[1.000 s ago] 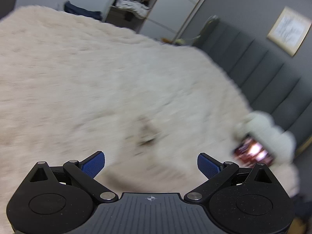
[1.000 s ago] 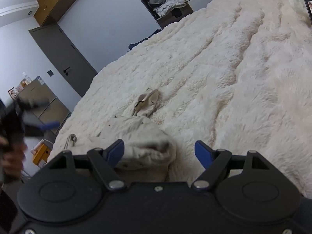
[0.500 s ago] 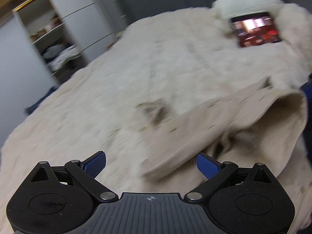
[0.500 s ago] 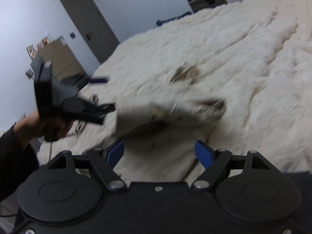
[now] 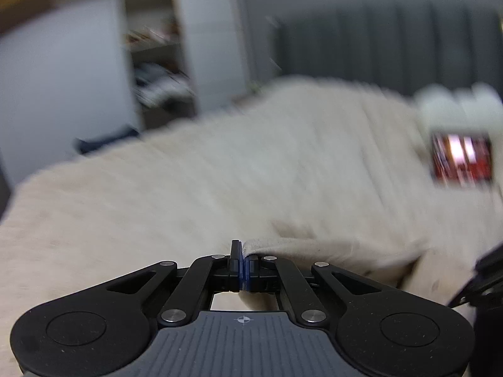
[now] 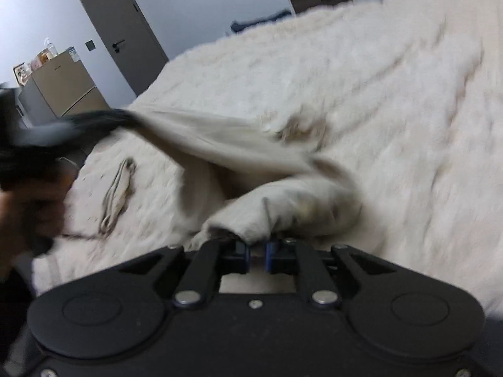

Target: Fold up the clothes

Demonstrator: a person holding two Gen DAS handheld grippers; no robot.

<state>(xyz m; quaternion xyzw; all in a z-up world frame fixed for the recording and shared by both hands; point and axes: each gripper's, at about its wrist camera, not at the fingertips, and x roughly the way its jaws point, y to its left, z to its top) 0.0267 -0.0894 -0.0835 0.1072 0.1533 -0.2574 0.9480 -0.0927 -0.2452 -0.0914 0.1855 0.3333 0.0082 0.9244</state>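
A beige garment lies partly lifted on the fluffy cream bed cover. It is stretched between my two grippers. My left gripper is shut on an edge of the garment, which runs off to the right. In the right wrist view the left gripper is a dark blur at the left, held by a person's hand, with cloth pulled taut from its tip. My right gripper is closing, and its blue pads pinch a bunched fold of the same garment.
A small folded beige piece lies on the cover at the left. A lit screen rests by white pillows near the grey headboard. Open shelves with clothes, a grey door and a low cabinet stand beyond the bed.
Both grippers stood wide open before and now have closed on the beige garment. The garment has come up off the cover and is pulled out between them. Both views have swung.
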